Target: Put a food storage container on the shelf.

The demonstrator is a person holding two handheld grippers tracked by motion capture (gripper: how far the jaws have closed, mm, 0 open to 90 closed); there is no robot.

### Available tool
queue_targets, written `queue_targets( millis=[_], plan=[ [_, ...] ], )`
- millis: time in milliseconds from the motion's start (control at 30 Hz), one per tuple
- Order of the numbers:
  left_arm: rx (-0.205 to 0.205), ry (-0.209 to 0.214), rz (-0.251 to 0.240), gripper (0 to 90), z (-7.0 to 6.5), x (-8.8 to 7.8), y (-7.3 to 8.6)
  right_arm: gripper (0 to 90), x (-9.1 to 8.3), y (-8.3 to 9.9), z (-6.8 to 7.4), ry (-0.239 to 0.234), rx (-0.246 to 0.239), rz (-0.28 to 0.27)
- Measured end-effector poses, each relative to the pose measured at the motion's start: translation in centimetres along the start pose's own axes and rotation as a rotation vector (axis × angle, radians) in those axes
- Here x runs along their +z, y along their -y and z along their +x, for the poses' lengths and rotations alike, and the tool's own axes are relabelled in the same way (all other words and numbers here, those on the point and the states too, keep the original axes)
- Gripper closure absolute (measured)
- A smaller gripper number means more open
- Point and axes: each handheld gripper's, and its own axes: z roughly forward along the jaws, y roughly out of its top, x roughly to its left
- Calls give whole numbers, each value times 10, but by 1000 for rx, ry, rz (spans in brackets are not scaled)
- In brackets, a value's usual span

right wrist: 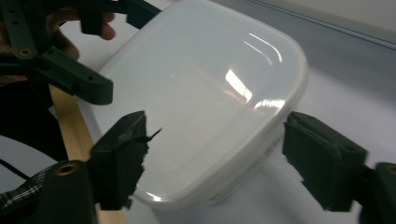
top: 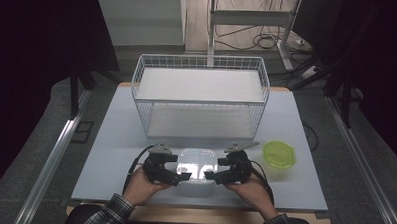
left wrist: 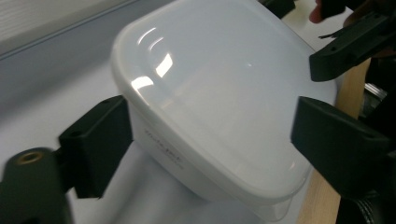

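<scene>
A white lidded container is seen at the near edge of the table, in the middle, between two hand-held grippers. The left gripper is brought to its left side and the right gripper to its right side. In the left gripper view the jaws are spread on either side of the container; the left jaw is seen touching its side, the right one is apart. In the right gripper view the container is flanked by open jaws, not clamped. A wire basket stands farther back, and a green bowl is placed to the right.
</scene>
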Motion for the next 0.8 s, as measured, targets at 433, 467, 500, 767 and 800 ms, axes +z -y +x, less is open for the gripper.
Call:
queue_targets(
  millis=[433,467,500,767,800],
  plan=[
    [-30,-59,11,327,-18,-13,5,448,-15,5,13,72,44,-16],
    [-29,-70,-3,349,-18,-14,6,471,-15,5,15,81,53,-16],
    [-34,-75,-11,392,-18,-16,7,501,-16,5,16,87,67,-21],
    [-81,-71,-27,503,-17,-23,11,559,-19,8,19,91,78,-41],
    [-88,-72,-30,524,-18,-24,11,569,-20,8,21,95,77,-47]
  ],
)
